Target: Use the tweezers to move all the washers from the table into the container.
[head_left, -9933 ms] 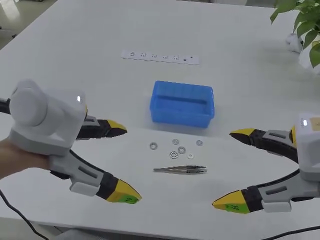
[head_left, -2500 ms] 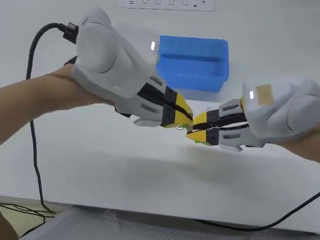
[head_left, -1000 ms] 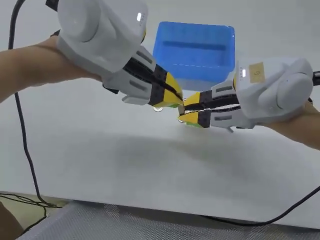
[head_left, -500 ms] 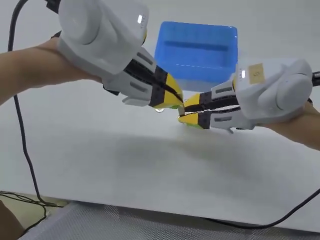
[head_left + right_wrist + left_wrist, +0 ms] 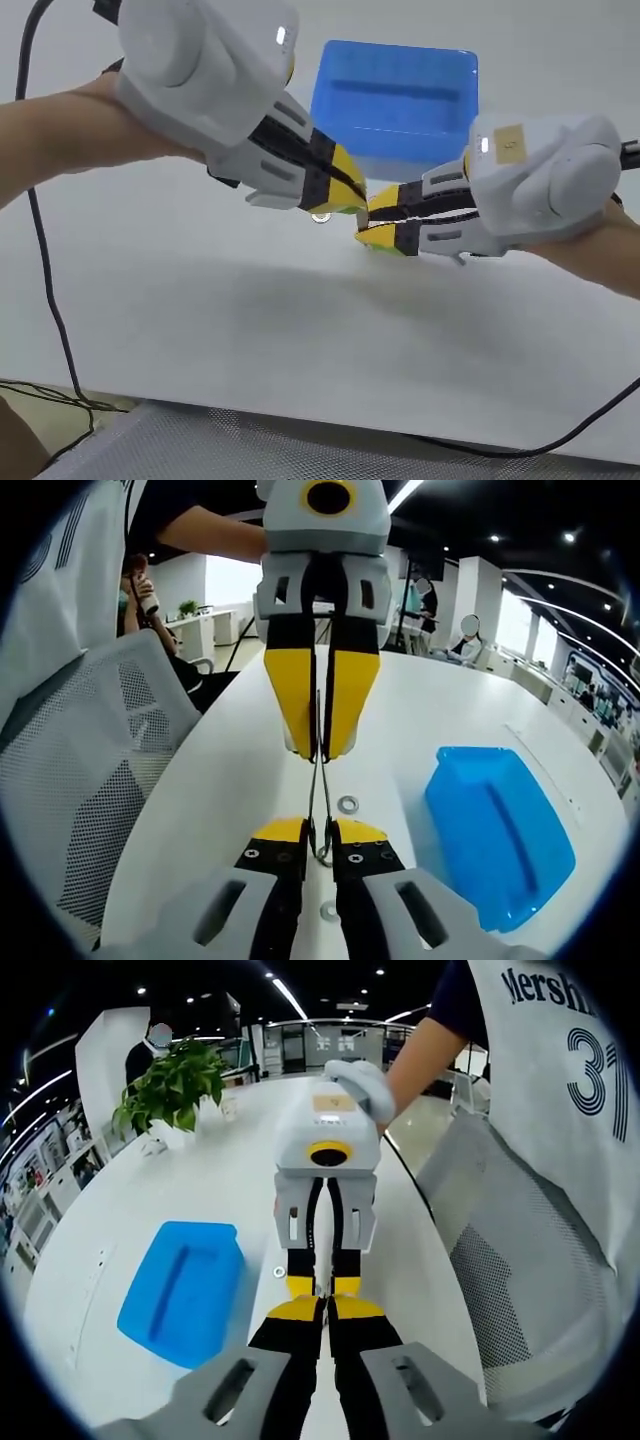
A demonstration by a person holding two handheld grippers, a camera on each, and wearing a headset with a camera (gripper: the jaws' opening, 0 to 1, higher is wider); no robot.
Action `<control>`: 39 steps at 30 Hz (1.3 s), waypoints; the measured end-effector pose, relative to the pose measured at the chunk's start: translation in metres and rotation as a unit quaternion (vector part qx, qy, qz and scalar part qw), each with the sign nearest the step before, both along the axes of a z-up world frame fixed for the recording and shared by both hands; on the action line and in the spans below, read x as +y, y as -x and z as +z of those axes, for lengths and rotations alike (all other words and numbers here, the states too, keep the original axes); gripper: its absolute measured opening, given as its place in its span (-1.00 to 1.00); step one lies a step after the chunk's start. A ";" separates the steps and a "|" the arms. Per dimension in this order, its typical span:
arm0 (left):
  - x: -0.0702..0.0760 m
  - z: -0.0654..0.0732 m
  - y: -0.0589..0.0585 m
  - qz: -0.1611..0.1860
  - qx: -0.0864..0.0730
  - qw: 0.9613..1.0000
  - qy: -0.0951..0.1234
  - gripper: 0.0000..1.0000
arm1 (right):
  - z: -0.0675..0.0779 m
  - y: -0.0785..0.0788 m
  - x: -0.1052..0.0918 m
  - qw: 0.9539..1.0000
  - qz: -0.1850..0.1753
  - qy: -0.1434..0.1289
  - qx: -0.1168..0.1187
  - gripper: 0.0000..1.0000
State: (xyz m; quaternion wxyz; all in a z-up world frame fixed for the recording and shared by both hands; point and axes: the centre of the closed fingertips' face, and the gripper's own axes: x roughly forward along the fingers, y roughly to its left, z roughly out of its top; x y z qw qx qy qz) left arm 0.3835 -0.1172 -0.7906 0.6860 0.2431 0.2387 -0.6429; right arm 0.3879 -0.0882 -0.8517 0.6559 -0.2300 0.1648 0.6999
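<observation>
- Legible writing: the person's jersey (image 5: 545,1110) reads "Mersh…" and a number starting with 3.
- Tweezers (image 5: 320,780): left gripper (image 5: 352,200) clenches one end, and right gripper (image 5: 368,225) clenches the other.
- Long axis: left to right, bridging the facing gripper tips.
- Location: over the white table (image 5: 250,320), near side of the blue container (image 5: 395,90).
- Washers (image 5: 348,804) lie on the table beneath.

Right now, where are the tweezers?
Right gripper view: the tweezers span between the right gripper and the left gripper, both sets of jaws shut on them, with a washer and the container to their right.
</observation>
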 end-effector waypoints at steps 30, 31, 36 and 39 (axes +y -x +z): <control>0.000 0.019 0.002 -0.001 -0.009 1.000 0.003 -0.86 | 0.027 0.001 0.000 1.000 -0.007 -0.002 -0.022 -0.82; 0.000 0.023 0.002 -0.001 -0.011 1.000 0.004 -0.86 | 0.030 0.000 0.000 1.000 -0.007 -0.002 -0.025 -0.82; 0.002 0.036 -0.001 0.000 -0.017 1.000 0.012 -0.85 | 0.044 -0.004 -0.001 0.999 -0.008 -0.005 -0.042 -0.82; 0.004 0.039 -0.005 -0.002 -0.023 1.000 0.013 -0.85 | 0.052 -0.009 -0.001 0.999 -0.009 -0.005 -0.050 -0.82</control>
